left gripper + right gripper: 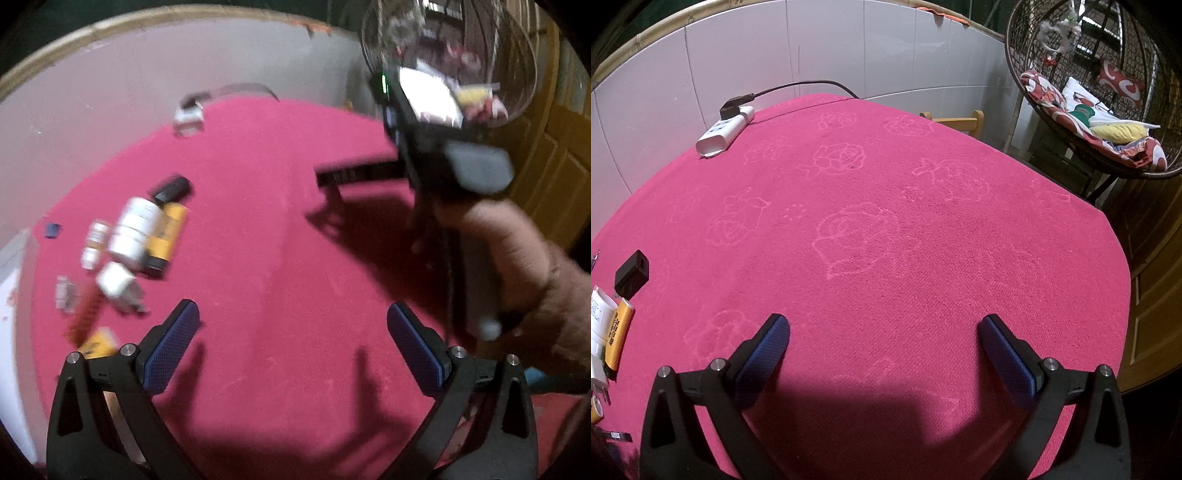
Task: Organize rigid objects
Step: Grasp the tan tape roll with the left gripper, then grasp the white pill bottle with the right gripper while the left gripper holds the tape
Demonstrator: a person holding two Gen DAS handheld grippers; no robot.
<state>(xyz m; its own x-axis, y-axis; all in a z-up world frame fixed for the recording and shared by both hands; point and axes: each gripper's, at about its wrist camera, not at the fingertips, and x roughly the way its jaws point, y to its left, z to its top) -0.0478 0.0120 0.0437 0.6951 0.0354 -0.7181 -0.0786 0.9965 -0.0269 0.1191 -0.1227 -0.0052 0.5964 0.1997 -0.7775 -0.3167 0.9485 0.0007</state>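
Note:
A cluster of small rigid objects lies on the pink cloth [277, 240] at the left: a white bottle [133, 230], an orange tube [168, 236], a black adapter [171, 188], a small white bottle [94, 242] and a white plug [116, 282]. My left gripper [293, 341] is open and empty, to the right of the cluster. The left wrist view is blurred. My right gripper [882, 350] is open and empty over bare cloth [886, 221]. The black adapter [631, 275], orange tube [618, 338] and white bottle [600, 314] sit at its far left.
A white power strip [726, 131] with a black cable lies at the table's far left edge by the tiled wall. A wicker hanging chair [1108, 122] with cushions stands off the table to the right. The hand holding the right gripper [517, 258] fills the left wrist view's right side.

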